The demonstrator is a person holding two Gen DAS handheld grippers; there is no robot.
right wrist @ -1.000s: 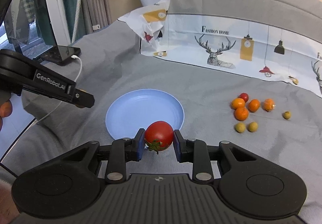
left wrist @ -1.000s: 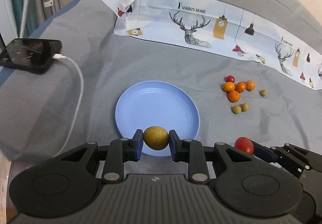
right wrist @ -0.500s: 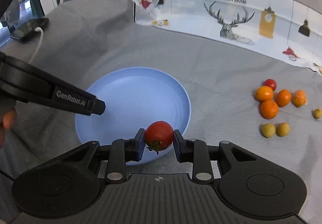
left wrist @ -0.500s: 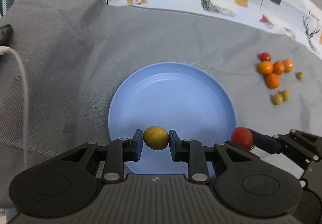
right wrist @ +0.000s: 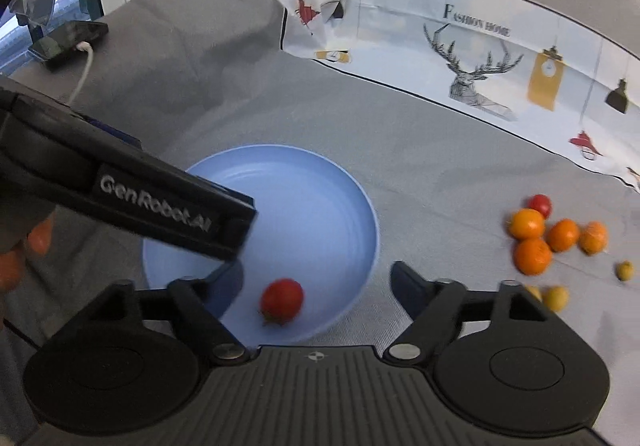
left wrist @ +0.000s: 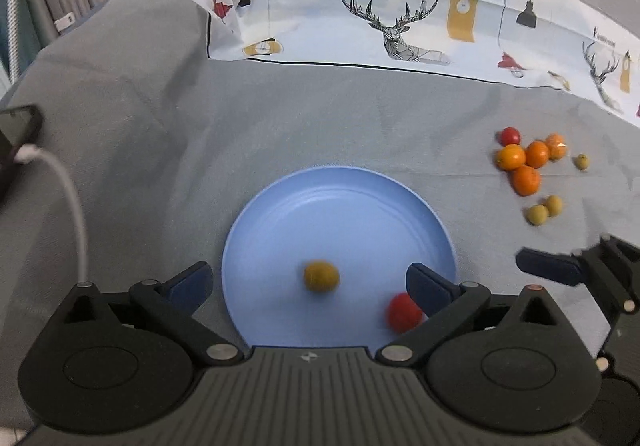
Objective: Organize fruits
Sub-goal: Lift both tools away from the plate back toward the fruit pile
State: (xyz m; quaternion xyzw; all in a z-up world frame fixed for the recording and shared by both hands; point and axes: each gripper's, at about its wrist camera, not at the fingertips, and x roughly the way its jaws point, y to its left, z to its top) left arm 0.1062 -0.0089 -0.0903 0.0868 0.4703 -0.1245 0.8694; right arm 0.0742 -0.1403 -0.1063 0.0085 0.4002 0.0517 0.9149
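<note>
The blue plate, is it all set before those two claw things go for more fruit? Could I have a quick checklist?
1. Yellow-green fruit on blue plate: ok, though blurred.
2. Red tomato on plate: ok, blurred too.
3. Left gripper opening, fingers off fruit: ok.
4. Right gripper opening, fingers off tomato: ok.
5. Both fruits at rest: cannot tell.
6. Remaining fruit pile unobstructed on the cloth: ok.
</note>
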